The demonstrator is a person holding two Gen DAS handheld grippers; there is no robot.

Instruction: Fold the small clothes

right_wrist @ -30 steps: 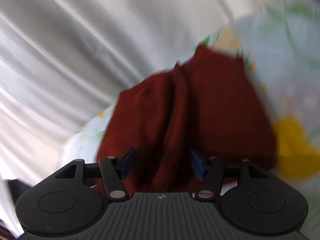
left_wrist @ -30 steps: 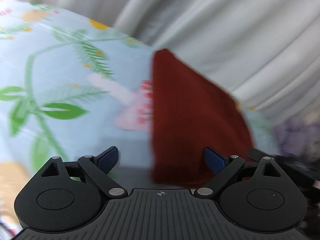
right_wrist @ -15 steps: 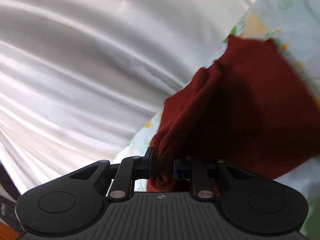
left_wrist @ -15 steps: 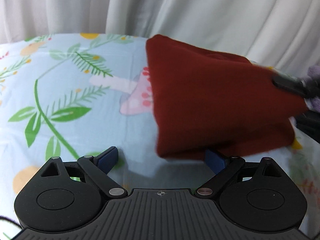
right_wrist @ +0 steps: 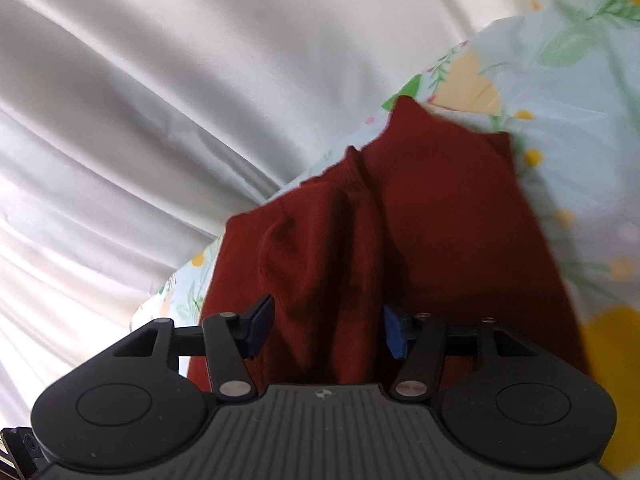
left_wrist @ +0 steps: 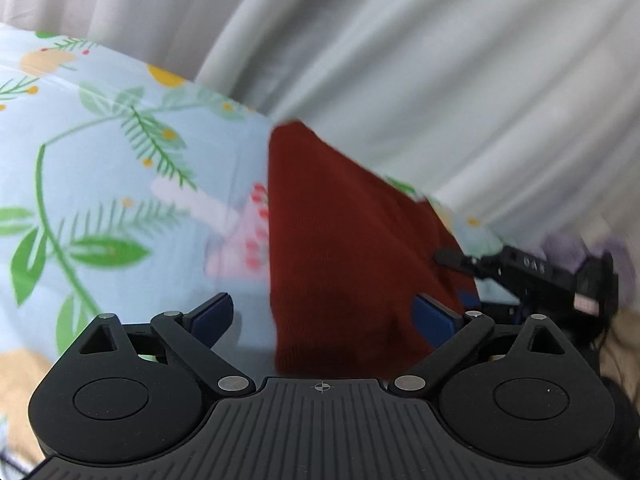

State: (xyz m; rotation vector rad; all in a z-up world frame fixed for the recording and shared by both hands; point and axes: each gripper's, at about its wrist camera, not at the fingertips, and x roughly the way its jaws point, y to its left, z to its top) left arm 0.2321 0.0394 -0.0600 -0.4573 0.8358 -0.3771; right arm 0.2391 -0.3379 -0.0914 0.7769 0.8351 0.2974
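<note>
Two views, both a bit blurry. Left wrist: the left gripper (left_wrist: 323, 312) is spread wide, holding nothing, with the red knit (left_wrist: 344, 248) lying folded on the floral sheet (left_wrist: 100, 168); the right gripper (left_wrist: 460, 260) pokes in at its far edge. Looks soft, light and floppy, so I'd pinch a corner or hem. Right wrist: the fingers (right_wrist: 259, 320) are apart and empty, knit bunched into ridges between them.

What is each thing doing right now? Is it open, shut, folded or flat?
Left gripper: open, holding nothing.
Right gripper: open, red cloth between its fingers, not pinched.
Red garment: folded over, lying on the sheet, one bunched ridge.
Flowered sheet: spread flat.
White curtain: hanging in folds.
</note>
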